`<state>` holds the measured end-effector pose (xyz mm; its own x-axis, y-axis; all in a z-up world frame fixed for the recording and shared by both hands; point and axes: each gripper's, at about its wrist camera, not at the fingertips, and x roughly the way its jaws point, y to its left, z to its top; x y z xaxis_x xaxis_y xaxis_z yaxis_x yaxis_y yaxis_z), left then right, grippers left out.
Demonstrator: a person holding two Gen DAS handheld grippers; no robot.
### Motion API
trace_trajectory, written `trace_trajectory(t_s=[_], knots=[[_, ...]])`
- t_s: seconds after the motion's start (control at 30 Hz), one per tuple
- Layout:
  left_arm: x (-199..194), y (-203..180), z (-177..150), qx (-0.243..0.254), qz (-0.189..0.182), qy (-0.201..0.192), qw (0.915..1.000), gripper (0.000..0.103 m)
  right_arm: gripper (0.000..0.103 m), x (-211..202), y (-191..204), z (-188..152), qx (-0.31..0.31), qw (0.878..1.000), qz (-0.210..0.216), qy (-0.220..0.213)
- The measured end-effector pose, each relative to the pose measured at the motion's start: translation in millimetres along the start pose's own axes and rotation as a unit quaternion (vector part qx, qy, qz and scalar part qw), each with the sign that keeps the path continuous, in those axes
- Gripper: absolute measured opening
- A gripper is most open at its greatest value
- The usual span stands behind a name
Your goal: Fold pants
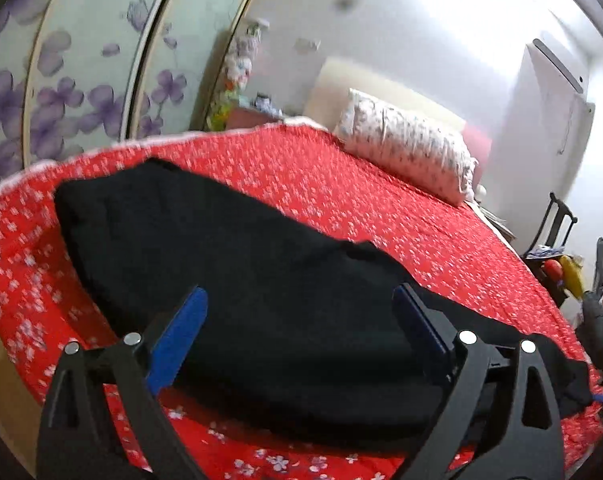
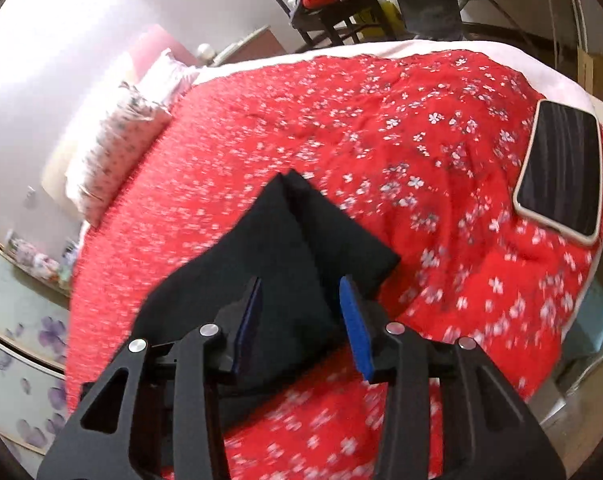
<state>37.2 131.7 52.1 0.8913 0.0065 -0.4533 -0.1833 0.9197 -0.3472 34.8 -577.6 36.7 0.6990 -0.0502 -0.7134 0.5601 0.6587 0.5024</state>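
On my left wrist view, the black pants [image 1: 229, 264] lie stretched across the red floral bedspread [image 1: 381, 200], flat so I can fold them. My left gripper [image 1: 299, 300] hovers low over them, fingers spread wide, holding nothing. On my right wrist view, my right gripper [image 2: 299, 292] straddles a raised cloth ridge, parted and not yet pinching. A phone [image 2: 561, 176] lies well apart.

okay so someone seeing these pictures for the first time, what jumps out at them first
The bright red flowered bedspread fills both views, with the black pants lying on it right in front of the open left gripper and right gripper. A phone lies screen up near the bed's right edge, and a floral pillow sits at the head.
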Motion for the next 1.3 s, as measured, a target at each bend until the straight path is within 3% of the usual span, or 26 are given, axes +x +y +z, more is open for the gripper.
trace_trajectory(t_s=[0.23,0.3,0.37,0.47,0.53,0.67,0.8,0.93,1.0,1.07,1.1,1.2,1.27,1.3], knots=[[10.1,15.1,0.0,-0.018,0.014,0.01,0.9997,0.095,0.042,21.3,18.5,-22.5,-0.085,0.995,-0.055,0.023],[11.6,17.0,-1.9,-0.024,0.015,0.014,0.9995,0.095,0.039,20.8,32.9,-36.5,-0.143,0.986,-0.086,0.013],[10.5,18.9,-3.8,-0.029,0.015,0.016,0.9993,0.096,0.026,24.2,43.0,-41.0,-0.191,0.977,-0.098,0.007],[11.8,20.2,-5.7,-0.029,0.017,0.019,0.9992,0.097,0.024,17.9,56.6,-44.1,-0.233,0.967,-0.102,0.008],[13.0,19.7,-5.9,-0.026,0.02,0.018,0.9993,0.097,0.024,9.4,65.3,-38.5,-0.258,0.959,-0.117,-0.014],[14.0,18.3,-7.1,-0.02,0.026,0.017,0.9993,0.097,0.024,-14.5,81.8,-9.4,-0.3,0.932,-0.179,-0.098],[14.0,17.3,-6.5,-0.02,0.033,0.015,0.9991,0.097,0.024,-13.2,71.5,6.3,-0.301,0.925,-0.21,-0.098],[13.8,21.4,-4.7,-0.031,0.038,0.013,0.9987,0.097,0.024,32.6,34.2,-4.3,-0.278,0.929,-0.241,-0.033],[15.2,24.0,-4.2,-0.034,0.036,0.018,0.9986,0.097,0.026,36.4,31.5,-11.1,-0.288,0.925,-0.241,-0.053],[14.9,25.7,-4.4,-0.034,0.033,0.019,0.9987,0.097,0.05,30.2,34.0,-12.5,-0.297,0.92,-0.251,-0.051],[14.5,26.5,-4.0,-0.034,0.032,0.019,0.9987,0.097,0.055,25.7,32.8,-10.1,-0.292,0.921,-0.255,-0.046],[14.7,29.2,-2.3,-0.04,0.027,0.02,0.9986,0.098,0.058,-3.6,29.0,-4.6,-0.251,0.931,-0.254,-0.08],[14.3,30.1,-1.4,-0.045,0.023,0.021,0.9985,0.099,0.057,-31.8,33.7,-4.3,-0.218,0.945,-0.216,-0.117],[14.3,29.9,-1.1,-0.045,0.021,0.021,0.9985,0.099,0.057,-44.4,41.5,-8.4,-0.209,0.957,-0.161,-0.121]])
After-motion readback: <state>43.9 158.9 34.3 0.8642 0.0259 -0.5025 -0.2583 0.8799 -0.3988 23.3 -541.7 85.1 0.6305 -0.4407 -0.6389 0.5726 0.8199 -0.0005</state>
